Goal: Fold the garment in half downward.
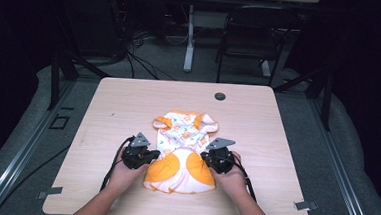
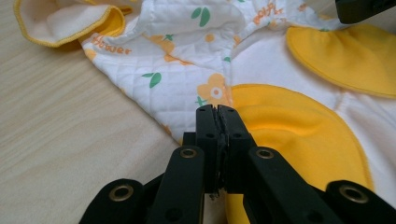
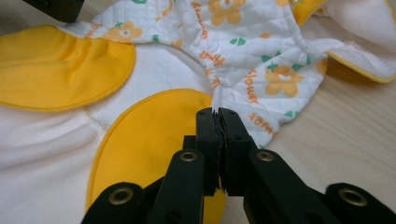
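Got both tools clenched tight, nothing pinched: left tool at the baby garment's left edge, right tool at its right edge. The garment's lying mid-tabletop, yellow patches nearest me.

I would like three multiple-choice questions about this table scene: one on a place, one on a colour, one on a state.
1. Where does the baby garment lie on the table?
A. middle, toward the near edge
B. far left corner
C. far right corner

2. What colour are the garment's two round patches?
A. green
B. orange-yellow
C. blue

3. How do the jaws of the left tongs stand?
A. wide open
C. shut
B. half open

Answers: 1 A, it lies between both hands in the high view; 2 B, both gripper views show orange-yellow patches; 3 C, the jaws meet at the garment's edge.
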